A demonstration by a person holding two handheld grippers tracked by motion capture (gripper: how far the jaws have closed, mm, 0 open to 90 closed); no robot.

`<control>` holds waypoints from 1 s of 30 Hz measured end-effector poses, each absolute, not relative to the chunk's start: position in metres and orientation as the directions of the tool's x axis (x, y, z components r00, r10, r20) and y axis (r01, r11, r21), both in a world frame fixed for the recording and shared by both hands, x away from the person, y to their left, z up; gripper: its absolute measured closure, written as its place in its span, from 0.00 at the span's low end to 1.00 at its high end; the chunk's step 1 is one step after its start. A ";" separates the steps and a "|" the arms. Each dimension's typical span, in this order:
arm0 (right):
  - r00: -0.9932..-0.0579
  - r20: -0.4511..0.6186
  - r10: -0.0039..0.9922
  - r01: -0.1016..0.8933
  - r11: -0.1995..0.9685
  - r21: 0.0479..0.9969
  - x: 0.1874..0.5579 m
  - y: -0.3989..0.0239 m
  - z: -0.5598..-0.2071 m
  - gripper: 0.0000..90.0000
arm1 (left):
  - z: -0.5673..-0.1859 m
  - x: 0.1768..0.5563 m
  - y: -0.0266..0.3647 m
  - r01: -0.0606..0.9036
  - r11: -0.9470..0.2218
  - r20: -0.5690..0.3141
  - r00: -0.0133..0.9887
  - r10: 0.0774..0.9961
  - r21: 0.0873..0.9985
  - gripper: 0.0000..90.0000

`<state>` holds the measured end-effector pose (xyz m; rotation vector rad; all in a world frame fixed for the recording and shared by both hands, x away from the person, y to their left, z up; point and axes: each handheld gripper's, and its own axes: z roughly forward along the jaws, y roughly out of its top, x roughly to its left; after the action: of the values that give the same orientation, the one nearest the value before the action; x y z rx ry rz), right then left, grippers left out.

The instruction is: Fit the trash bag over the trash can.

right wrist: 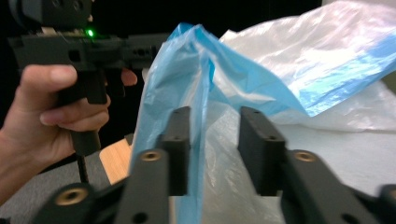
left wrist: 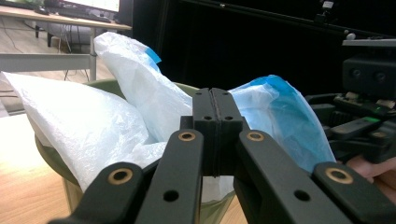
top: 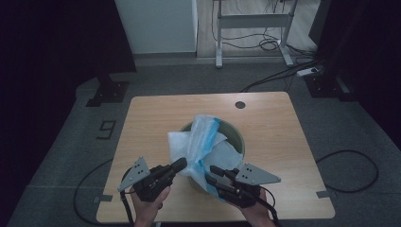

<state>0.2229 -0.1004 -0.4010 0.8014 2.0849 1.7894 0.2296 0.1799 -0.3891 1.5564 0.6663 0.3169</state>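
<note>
A thin, crinkled white plastic bag (top: 201,144) with a translucent blue band along its edge lies draped over and into a round olive-green bin (top: 235,134) that stands near the middle of a light wooden table (top: 151,118). The film is glossy and creased, bunched into soft folds; in the high view its longest fold runs from the near rim of the bin up and away toward the far rim, with the blue band following that line, while a broad white flap spreads out over the bin's left side. The left gripper (left wrist: 215,135), made of matte black jaws with brass-coloured pivot pins, has its jaws pressed flat together at the bag's near edge; whether any film is pinched between them cannot be told. The right gripper (right wrist: 214,140) has its jaws partly apart with a hanging strip of blue film between them, close against one jaw, and the pads do not press on it. In the right gripper view the person's left hand (right wrist: 51,116) grips its gripper's handle beside the bag.
</note>
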 end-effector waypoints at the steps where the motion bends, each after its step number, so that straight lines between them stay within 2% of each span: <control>1: -0.809 0.141 0.570 0.230 0.087 0.969 0.224 -0.099 -0.402 0.86 | -0.389 0.230 0.180 0.219 0.022 -0.190 0.788 0.585 0.976 1.00; 3: -0.813 0.130 0.567 0.221 0.094 0.971 0.225 -0.098 -0.402 0.97 | -0.388 0.230 0.181 0.216 0.023 -0.188 0.786 0.589 0.976 1.00; 4: -0.813 0.127 0.568 0.217 0.092 0.972 0.226 -0.098 -0.402 0.99 | -0.388 0.230 0.181 0.213 0.024 -0.186 0.784 0.592 0.977 1.00; 14: -0.734 0.162 0.659 0.218 0.003 0.976 0.242 -0.126 -0.388 0.99 | -0.385 0.235 0.193 0.177 0.094 -0.198 0.788 0.584 0.980 1.00; 22: -0.625 0.181 0.759 0.189 -0.078 0.979 0.262 -0.165 -0.371 0.99 | -0.377 0.247 0.206 0.172 0.148 -0.227 0.773 0.592 0.974 1.00; 30: -0.524 0.177 0.833 0.158 -0.109 0.981 0.269 -0.200 -0.369 0.99 | -0.379 0.258 0.221 0.190 0.190 -0.268 0.744 0.613 0.963 1.00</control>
<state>0.2694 -0.1996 -0.3688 1.0936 1.6448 1.6817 0.2577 0.2212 -0.3786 1.3769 0.7234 0.3361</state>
